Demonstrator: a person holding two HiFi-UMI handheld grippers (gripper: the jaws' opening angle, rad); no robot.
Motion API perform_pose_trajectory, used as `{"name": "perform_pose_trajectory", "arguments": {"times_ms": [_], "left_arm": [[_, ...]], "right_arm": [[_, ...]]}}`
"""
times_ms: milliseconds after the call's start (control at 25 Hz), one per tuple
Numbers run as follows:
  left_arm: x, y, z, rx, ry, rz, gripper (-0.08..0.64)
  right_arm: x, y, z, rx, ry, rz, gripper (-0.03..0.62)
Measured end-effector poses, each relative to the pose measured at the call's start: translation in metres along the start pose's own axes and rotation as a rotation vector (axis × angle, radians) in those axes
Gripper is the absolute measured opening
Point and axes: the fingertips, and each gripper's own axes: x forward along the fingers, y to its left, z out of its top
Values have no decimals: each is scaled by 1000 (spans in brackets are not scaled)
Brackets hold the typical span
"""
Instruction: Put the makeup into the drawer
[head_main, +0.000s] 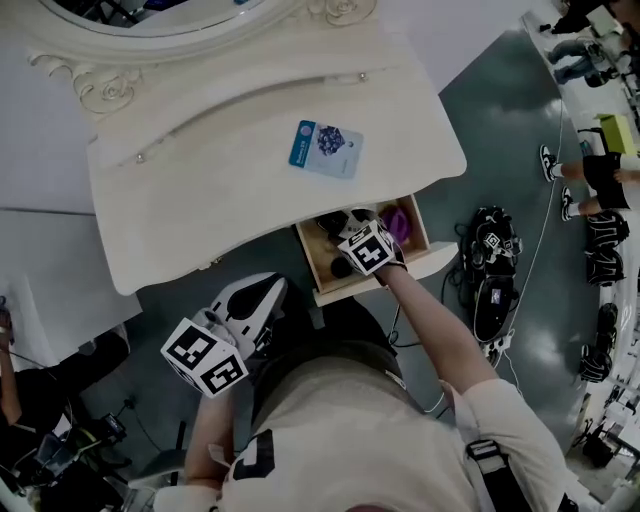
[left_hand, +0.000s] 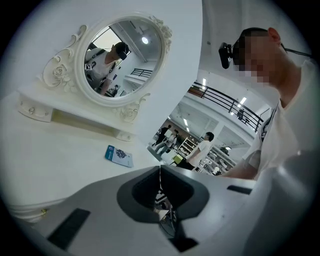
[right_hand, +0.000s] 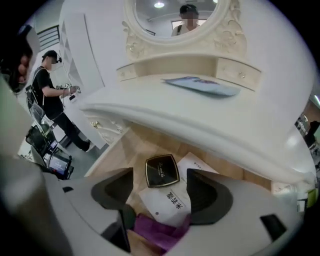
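A black square makeup compact (right_hand: 162, 171) lies flat on the floor of the open wooden drawer (right_hand: 122, 152), beside a white printed card (right_hand: 172, 201) and a purple item (right_hand: 159, 231). My right gripper (right_hand: 160, 176) hovers just above them, open, its jaws on either side of the compact with nothing held. In the head view the right gripper (head_main: 352, 232) sits over the drawer (head_main: 308, 258) under the white vanity table (head_main: 200, 200). A blue packet (head_main: 325, 148) lies on the tabletop. My left gripper (head_main: 262, 297) hangs low near my body, shut and empty (left_hand: 160, 172).
An oval mirror (left_hand: 122, 57) with a carved white frame stands at the back of the table. Black bags (head_main: 490, 270) lie on the floor to the right, with people (head_main: 590, 175) beyond them. A person (right_hand: 50, 85) stands to the left by a white cabinet.
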Motion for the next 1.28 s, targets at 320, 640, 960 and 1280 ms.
{"name": "perform_pose_trajectory", "arguments": {"times_ms": [320,640,960,1280], "left_arm": [[-12,-22,14,74,-48,-99,58],[-21,-51,31,150,-87,-191,58],[-40,-70,31,166,-72,-238,58],[-4,-101,16,167,-10,-403,58]], "right_arm": [[-84,10,31,150,-224,-92,324],[-155,41,73,177,-434,-142,324],[-222,86,112,176,-580,-115,324],[-286,109,117,174,-678,-126,324]]}}
